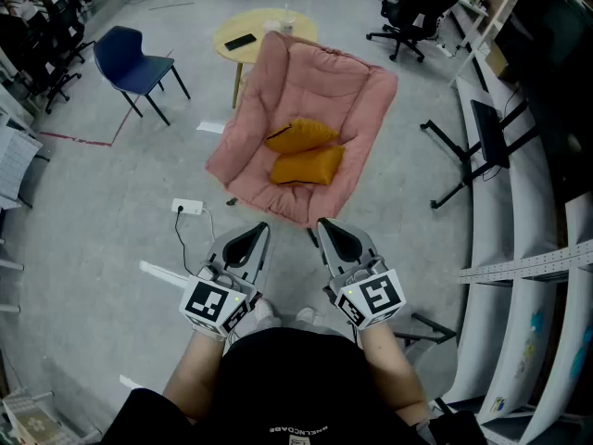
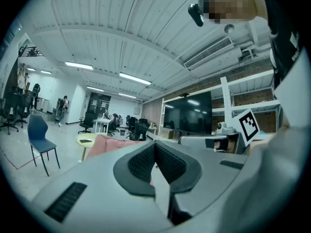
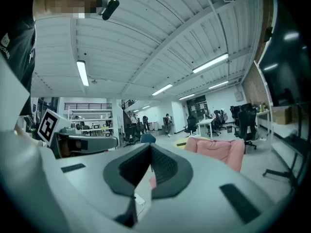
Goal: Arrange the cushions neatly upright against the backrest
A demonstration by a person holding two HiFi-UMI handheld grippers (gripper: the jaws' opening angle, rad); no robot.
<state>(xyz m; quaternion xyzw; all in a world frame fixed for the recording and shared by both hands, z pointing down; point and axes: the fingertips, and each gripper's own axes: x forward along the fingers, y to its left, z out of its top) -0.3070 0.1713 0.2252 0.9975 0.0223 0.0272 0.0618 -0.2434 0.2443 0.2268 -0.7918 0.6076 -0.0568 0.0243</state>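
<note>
Two orange cushions lie flat on the seat of a pink padded armchair point(image 1: 306, 91): one point(image 1: 301, 135) nearer the backrest, the other point(image 1: 308, 166) nearer the front edge. My left gripper point(image 1: 248, 241) and right gripper point(image 1: 335, 237) are held side by side close to the person's body, a short way in front of the chair, both shut and empty. The chair's top point(image 2: 104, 143) peeks over the left gripper's jaws in the left gripper view. Its pink backrest point(image 3: 218, 149) also shows in the right gripper view.
A round yellow table point(image 1: 250, 33) with a black phone stands behind the chair. A blue chair point(image 1: 134, 61) is to the left, a white power strip point(image 1: 188, 207) with cable lies on the floor, and a black stand point(image 1: 468, 156) and white shelving point(image 1: 528, 248) are to the right.
</note>
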